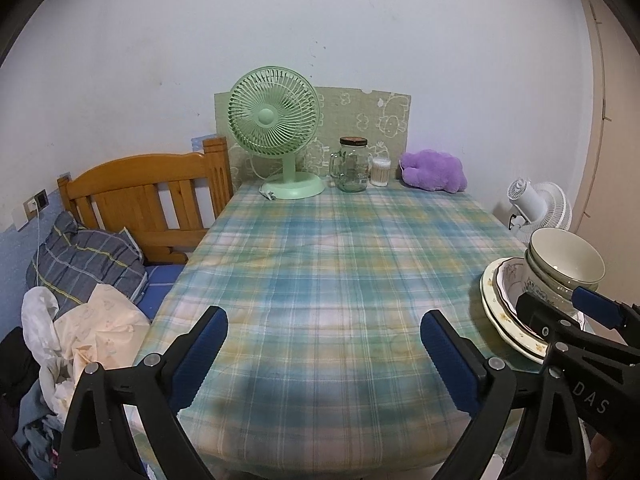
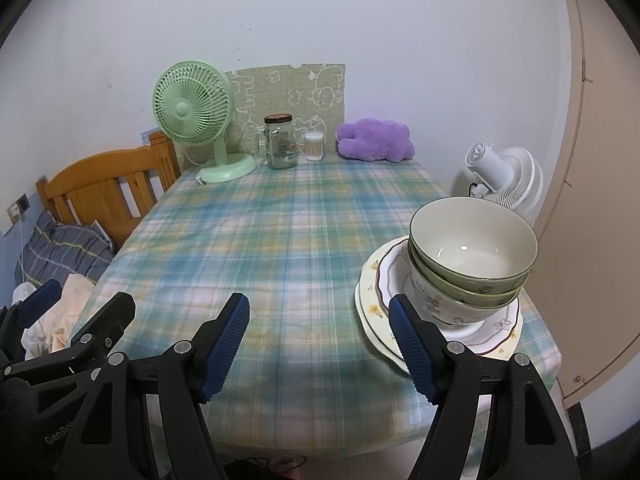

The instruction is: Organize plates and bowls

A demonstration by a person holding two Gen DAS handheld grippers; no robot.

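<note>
A stack of dishes stands at the table's near right corner: cream plates (image 2: 370,300) at the bottom, a floral bowl (image 2: 432,300) on them, and green bowls (image 2: 472,240) nested on top. The stack also shows in the left wrist view (image 1: 560,264). My right gripper (image 2: 320,344) is open and empty, its right finger just in front of the plates' rim. My left gripper (image 1: 324,356) is open and empty over the plaid tablecloth (image 1: 320,260), left of the stack.
At the table's far end stand a green fan (image 1: 276,128), a glass jar (image 1: 353,166), a cotton swab tub (image 1: 380,172) and a purple plush (image 1: 434,170). A wooden bed (image 1: 144,196) with bedding lies left. A white fan (image 2: 504,176) stands right.
</note>
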